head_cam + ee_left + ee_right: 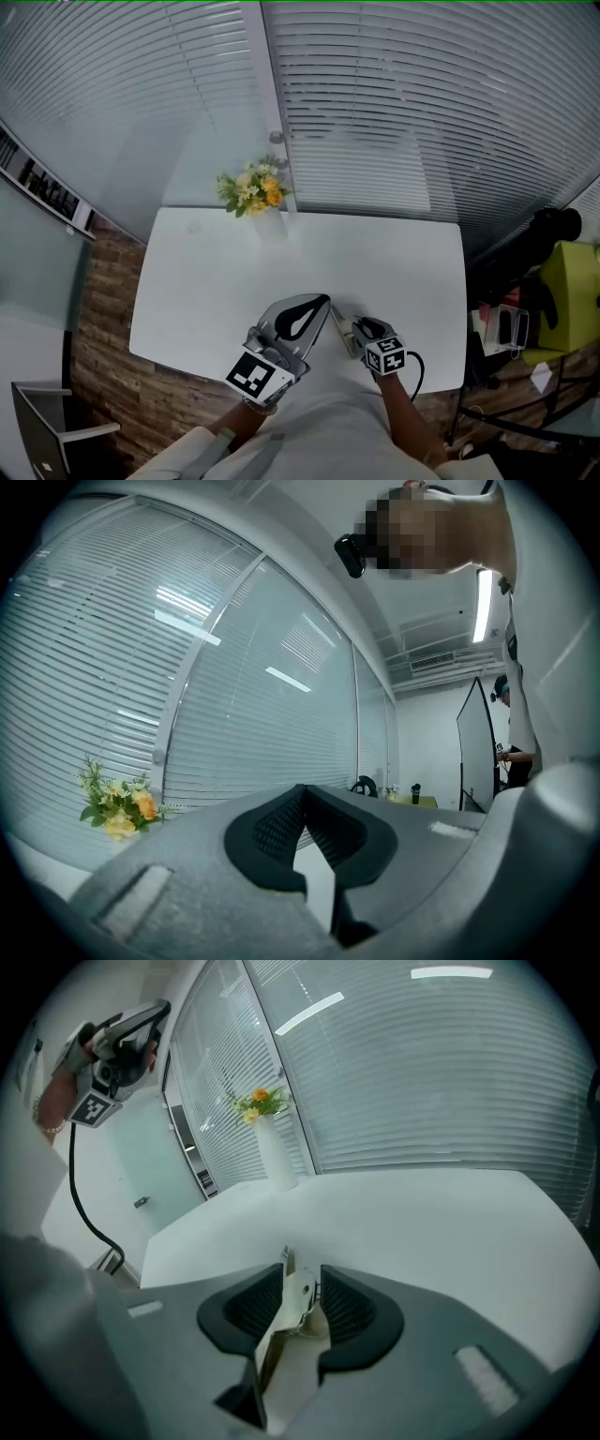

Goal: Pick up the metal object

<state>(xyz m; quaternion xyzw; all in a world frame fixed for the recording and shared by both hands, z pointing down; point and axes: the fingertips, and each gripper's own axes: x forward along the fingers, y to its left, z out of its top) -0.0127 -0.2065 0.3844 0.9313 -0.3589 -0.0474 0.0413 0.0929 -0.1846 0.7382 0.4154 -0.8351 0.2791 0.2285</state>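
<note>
The metal object (293, 1309), a thin pale bent bracket, lies on the white table (234, 272) near its front edge and shows as a small strip (343, 332) in the head view. My right gripper (302, 1290) is down at the table with the bracket standing between its two black pads; the bracket leans toward the left pad and the pads do not clamp it, so the jaws are open. My left gripper (323, 301) is raised above the table left of the right one, tips together, nothing in it. It also shows high at the left (141, 1026) in the right gripper view.
A white vase of yellow and orange flowers (258, 192) stands at the table's far edge against the window blinds. A cable (84, 1213) hangs from the left gripper. Chairs and clutter (525, 319) sit right of the table.
</note>
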